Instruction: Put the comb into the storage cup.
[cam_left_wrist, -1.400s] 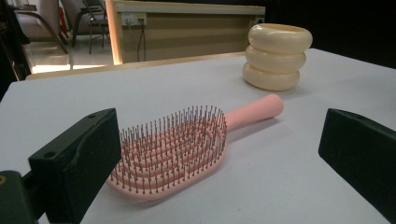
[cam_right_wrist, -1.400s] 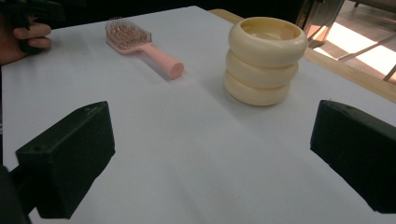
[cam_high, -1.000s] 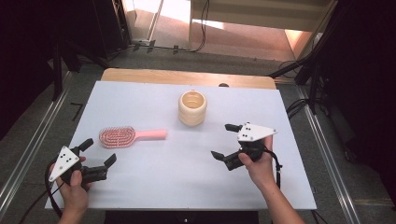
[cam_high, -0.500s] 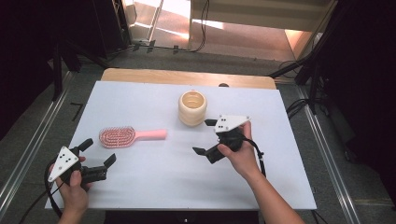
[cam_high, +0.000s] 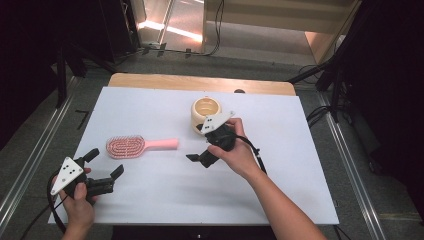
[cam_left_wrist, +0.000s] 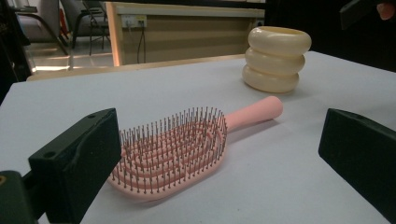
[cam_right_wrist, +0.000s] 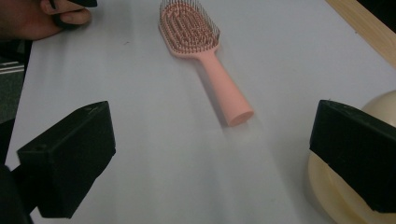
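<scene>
I think the pink hairbrush (cam_high: 141, 145) is the thing I am here for. It lies flat on the white bench (cam_high: 150, 200), bristles up, left of the middle, with its handle pointing toward the cream cup (cam_high: 206, 114). The brush looks light and hard, like plastic. Its head is an oval with open slots and lots of thin pins (cam_left_wrist: 177, 140). The handle is smooth and round and gets a bit fatter at the end. I would grab it by the handle, near the middle, because the pins could bend or poke and the head is wide. The smooth handle might slip, so I would squeeze across it.

The cup looks like three fat rings stacked up, open on top, smooth and maybe soft.

My right gripper (cam_high: 201, 144) hangs just beside the cup, aimed at the handle end, its fingers wide open and empty. My left gripper (cam_high: 104, 169) is near the bench's front left corner, aimed at the brush head, its fingers also wide open and empty.
</scene>
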